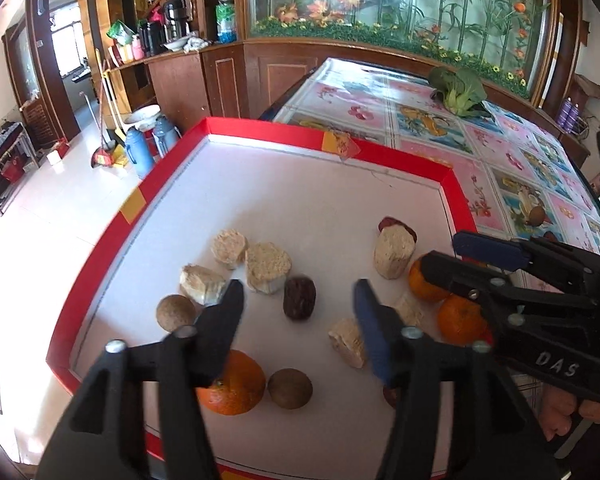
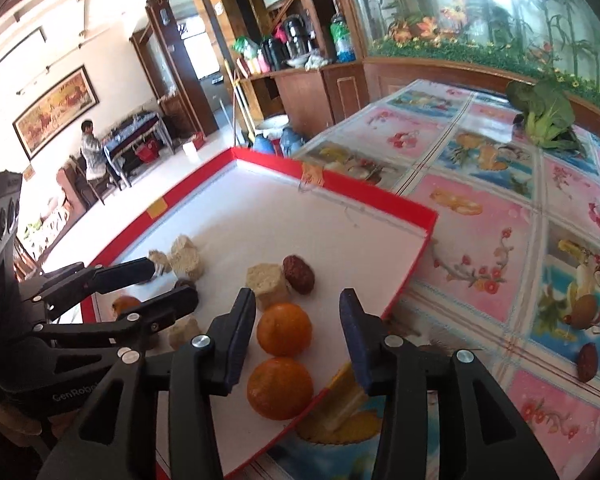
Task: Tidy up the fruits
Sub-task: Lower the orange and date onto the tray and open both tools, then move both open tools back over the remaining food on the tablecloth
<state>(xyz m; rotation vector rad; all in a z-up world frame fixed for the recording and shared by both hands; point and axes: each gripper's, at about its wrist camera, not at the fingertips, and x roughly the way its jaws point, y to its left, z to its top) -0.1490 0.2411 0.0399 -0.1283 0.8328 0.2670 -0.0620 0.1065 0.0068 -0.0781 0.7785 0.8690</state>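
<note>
A red-rimmed white tray holds three tangerines, dark red dates, brown round fruits and several pale corn-like chunks. My left gripper is open and empty above a dark date, with a tangerine under its left finger. My right gripper is open and empty over two tangerines near the tray's right rim; it shows in the left wrist view too. The left gripper also shows in the right wrist view.
A date lies loose on the flowered tablecloth right of the tray. A leafy green vegetable lies at the table's far end. A wooden cabinet with an aquarium stands behind. The floor drops off left of the tray.
</note>
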